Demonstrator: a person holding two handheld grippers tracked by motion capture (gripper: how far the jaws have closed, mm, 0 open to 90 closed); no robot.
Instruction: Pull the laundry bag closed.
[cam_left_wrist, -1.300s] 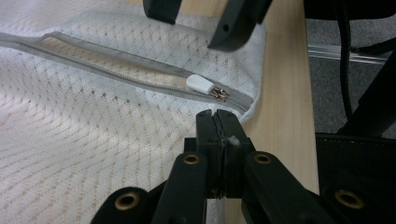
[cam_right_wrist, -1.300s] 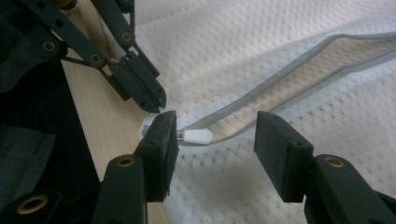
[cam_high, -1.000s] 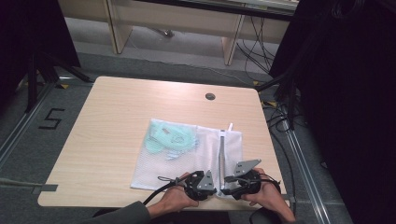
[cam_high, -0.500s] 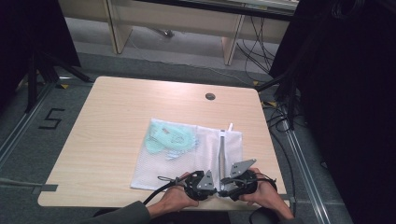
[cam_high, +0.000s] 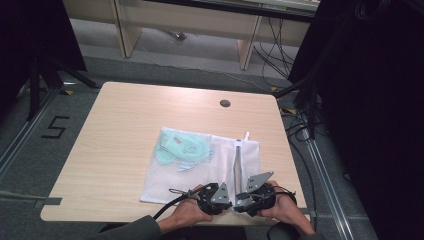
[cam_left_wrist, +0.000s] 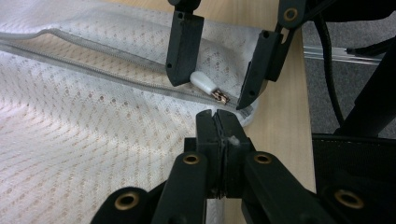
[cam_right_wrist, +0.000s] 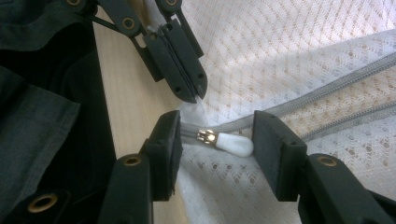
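Observation:
A white mesh laundry bag (cam_high: 200, 172) lies flat on the table with a mint green garment (cam_high: 181, 148) inside. Its grey zipper (cam_high: 237, 165) runs toward the near edge and ends at a white pull tab (cam_right_wrist: 229, 142) (cam_left_wrist: 203, 83). My left gripper (cam_left_wrist: 217, 116) (cam_high: 227, 200) is shut on the bag's corner just beside the zipper's end. My right gripper (cam_right_wrist: 217, 140) (cam_high: 241, 201) is open with the pull tab between its jaws; they have just been closing and the pads are not touching the tab.
The wooden table (cam_high: 125, 125) has a round cable hole (cam_high: 225, 103) at the back. Both hands sit at the near edge (cam_high: 150, 220). Cables and a floor rail (cam_high: 320, 165) run along the right side; dark stands rise at left and right.

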